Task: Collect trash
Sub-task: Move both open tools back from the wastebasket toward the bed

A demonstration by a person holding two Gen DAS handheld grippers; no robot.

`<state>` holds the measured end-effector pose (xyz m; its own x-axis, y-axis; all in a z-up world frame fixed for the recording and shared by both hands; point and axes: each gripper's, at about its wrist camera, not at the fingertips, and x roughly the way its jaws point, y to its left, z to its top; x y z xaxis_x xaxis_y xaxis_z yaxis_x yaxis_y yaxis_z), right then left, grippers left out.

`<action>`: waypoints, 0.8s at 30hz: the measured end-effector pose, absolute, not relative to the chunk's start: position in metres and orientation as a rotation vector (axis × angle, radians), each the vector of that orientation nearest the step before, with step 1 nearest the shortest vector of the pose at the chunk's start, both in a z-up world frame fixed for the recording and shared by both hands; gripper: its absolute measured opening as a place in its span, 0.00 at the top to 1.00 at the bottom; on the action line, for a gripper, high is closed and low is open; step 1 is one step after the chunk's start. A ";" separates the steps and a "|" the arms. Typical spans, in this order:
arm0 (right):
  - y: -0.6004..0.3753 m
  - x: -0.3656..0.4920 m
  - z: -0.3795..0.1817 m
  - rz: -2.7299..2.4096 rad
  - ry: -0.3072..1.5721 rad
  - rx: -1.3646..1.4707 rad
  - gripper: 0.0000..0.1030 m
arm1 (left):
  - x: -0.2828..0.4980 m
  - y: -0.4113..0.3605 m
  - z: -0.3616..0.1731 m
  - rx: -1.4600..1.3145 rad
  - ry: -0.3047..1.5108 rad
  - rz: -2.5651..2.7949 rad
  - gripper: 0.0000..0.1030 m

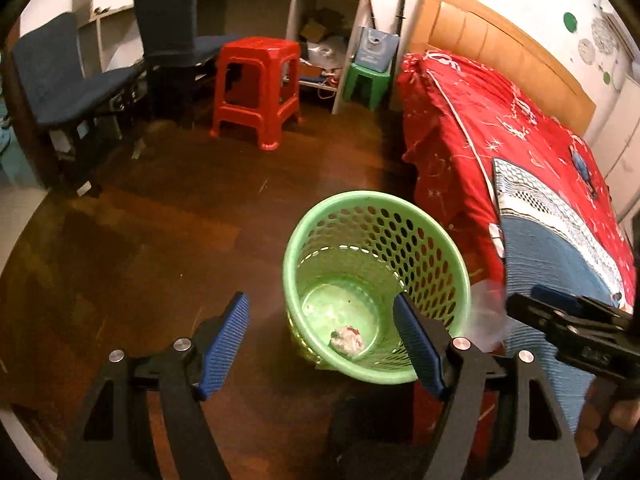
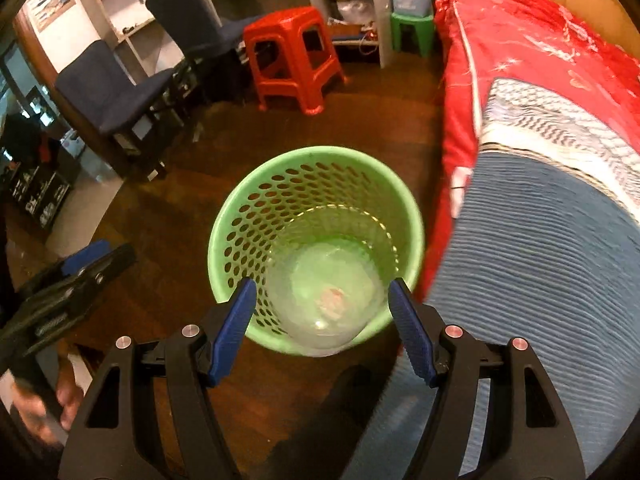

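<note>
A green perforated waste basket (image 1: 432,240) stands on the dark wood floor beside the bed; it also shows in the right wrist view (image 2: 256,208). A crumpled white and red wad (image 1: 347,339) lies at its bottom. My left gripper (image 1: 320,340) is open and empty, above the basket's near-left rim. My right gripper (image 2: 322,320) is open over the basket. A clear plastic cup (image 2: 324,280) is blurred between its fingers, over the basket mouth, with neither pad touching it. In the left wrist view the cup (image 1: 488,320) shows as a clear blur ahead of the right gripper (image 1: 520,304).
A bed with a red cover (image 1: 480,120) and a blue blanket (image 2: 540,280) is at the right. A red stool (image 1: 256,88), a small green stool (image 1: 366,82), two dark chairs (image 1: 72,80) and shelves (image 1: 320,32) stand at the back.
</note>
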<state>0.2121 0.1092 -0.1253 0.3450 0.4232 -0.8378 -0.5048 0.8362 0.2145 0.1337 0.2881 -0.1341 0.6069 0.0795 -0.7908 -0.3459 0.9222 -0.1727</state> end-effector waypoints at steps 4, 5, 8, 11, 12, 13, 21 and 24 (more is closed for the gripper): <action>0.121 0.218 -0.132 0.633 1.089 -0.032 0.28 | 0.132 0.290 -0.140 -0.339 0.896 0.252 0.30; 0.122 0.218 -0.131 0.635 1.086 -0.033 0.28 | 0.132 0.290 -0.141 -0.340 0.899 0.250 0.30; 0.123 0.210 -0.123 0.646 1.070 -0.048 0.28 | 0.132 0.288 -0.143 -0.338 0.905 0.250 0.30; 0.115 0.198 -0.110 0.644 1.031 -0.081 0.28 | 0.132 0.284 -0.139 -0.341 0.898 0.245 0.30; 0.108 0.193 -0.104 0.639 1.013 -0.085 0.27 | 0.132 0.282 -0.136 -0.337 0.894 0.245 0.30; 0.101 0.190 -0.100 0.632 1.001 -0.088 0.27 | 0.132 0.278 -0.133 -0.330 0.887 0.241 0.30; 0.026 0.151 -0.070 0.520 0.916 -0.047 0.21 | 0.132 0.237 -0.106 -0.287 0.843 0.174 0.30; -0.008 0.134 -0.065 0.447 0.889 -0.043 0.20 | 0.135 0.214 -0.097 -0.271 0.838 0.132 0.30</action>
<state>0.1344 -0.0075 -0.0648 0.5448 0.3591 -0.7578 -0.3941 0.9073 0.1466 0.1346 0.2140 -0.0966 0.6636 0.0091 -0.7481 -0.2216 0.9575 -0.1848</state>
